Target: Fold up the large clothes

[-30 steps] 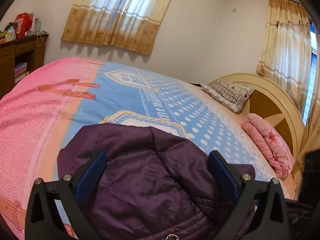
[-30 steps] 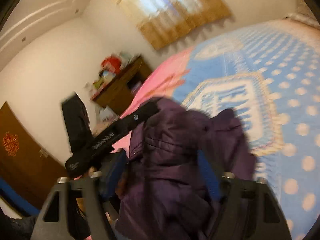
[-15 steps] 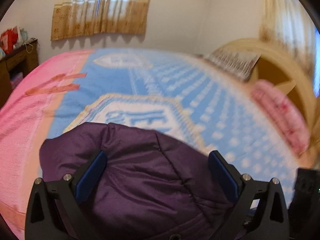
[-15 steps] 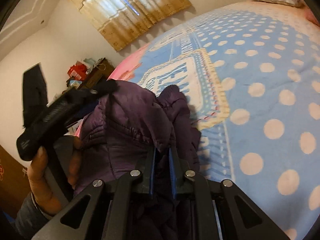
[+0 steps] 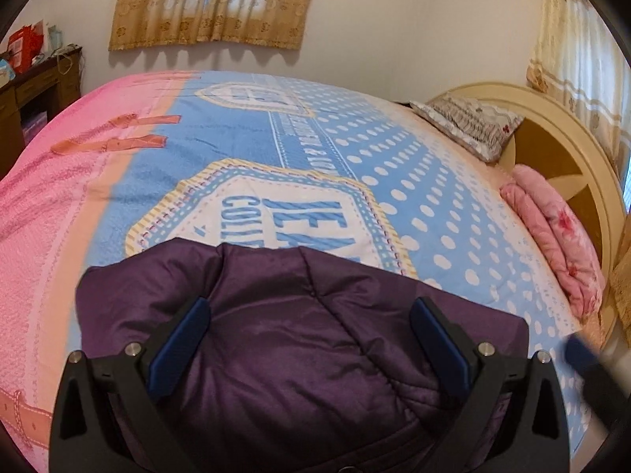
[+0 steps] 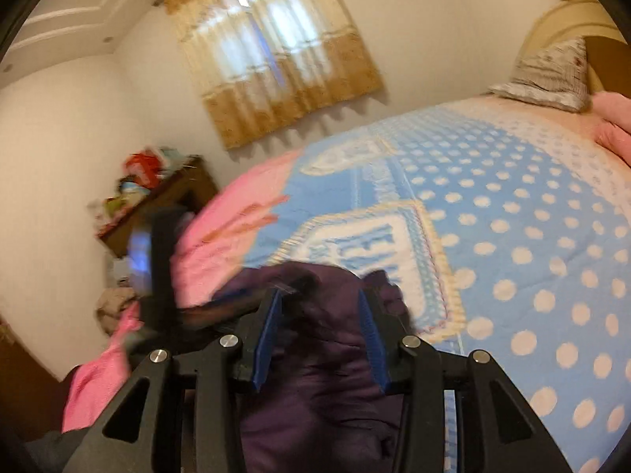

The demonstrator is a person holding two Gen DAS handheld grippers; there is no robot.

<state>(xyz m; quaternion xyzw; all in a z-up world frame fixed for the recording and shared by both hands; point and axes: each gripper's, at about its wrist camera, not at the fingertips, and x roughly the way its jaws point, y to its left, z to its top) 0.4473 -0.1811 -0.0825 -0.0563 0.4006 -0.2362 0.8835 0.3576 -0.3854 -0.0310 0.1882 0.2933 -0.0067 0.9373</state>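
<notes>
Now the right claw (image 6: 320, 327) is opening over the purple coat (image 5: 299, 339) on the bed (image 5: 394, 181); the left claw (image 5: 309, 333) is wide open.

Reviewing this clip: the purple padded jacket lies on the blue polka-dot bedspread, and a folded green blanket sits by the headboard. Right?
Not quite. The folded blanket by the headboard is pink, as the left wrist view shows. The purple padded jacket does lie on the blue polka-dot bedspread.
</notes>
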